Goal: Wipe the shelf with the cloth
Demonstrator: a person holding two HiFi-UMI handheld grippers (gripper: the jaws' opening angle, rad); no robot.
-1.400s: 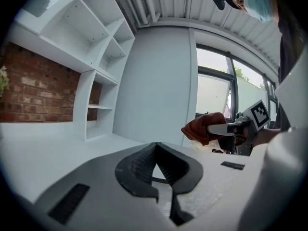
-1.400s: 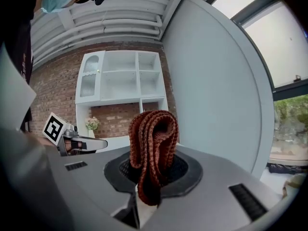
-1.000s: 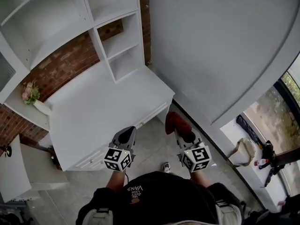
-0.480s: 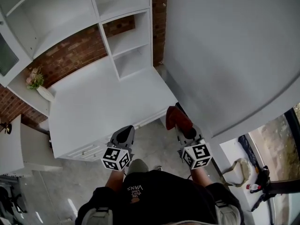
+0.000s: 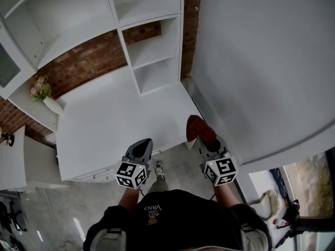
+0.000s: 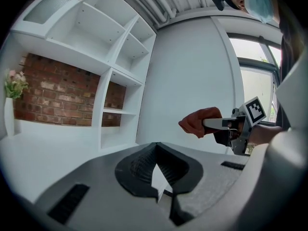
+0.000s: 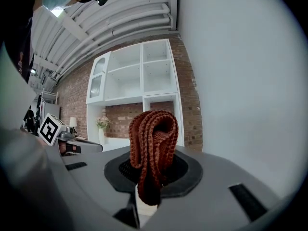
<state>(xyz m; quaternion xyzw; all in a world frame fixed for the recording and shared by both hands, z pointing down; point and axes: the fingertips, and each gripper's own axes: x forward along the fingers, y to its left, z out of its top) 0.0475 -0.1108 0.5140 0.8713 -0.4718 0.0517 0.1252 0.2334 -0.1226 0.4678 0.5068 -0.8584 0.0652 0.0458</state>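
A rust-red knitted cloth [image 5: 199, 129] hangs folded from my right gripper [image 5: 208, 141], which is shut on it; in the right gripper view the cloth [image 7: 153, 146] stands up between the jaws. My left gripper [image 5: 142, 146] is shut with nothing in it and hovers at the front edge of the white desk top [image 5: 115, 119]. The white shelf unit [image 5: 157, 54] rises behind the desk, with small open compartments at its right end. The left gripper view shows the right gripper [image 6: 225, 124] with the cloth [image 6: 198, 121] to its right.
A vase of flowers [image 5: 43, 94] stands on a side ledge at the left, against the brick wall [image 5: 86, 61]. A big white wall panel [image 5: 261, 61] closes off the right side. Grey floor [image 5: 172, 166] shows below the desk's front edge.
The desk and shelf unit have drawn nearer in the head view. Both grippers now sit at the desk's front edge, the cloth by its right corner. The grips are unchanged.
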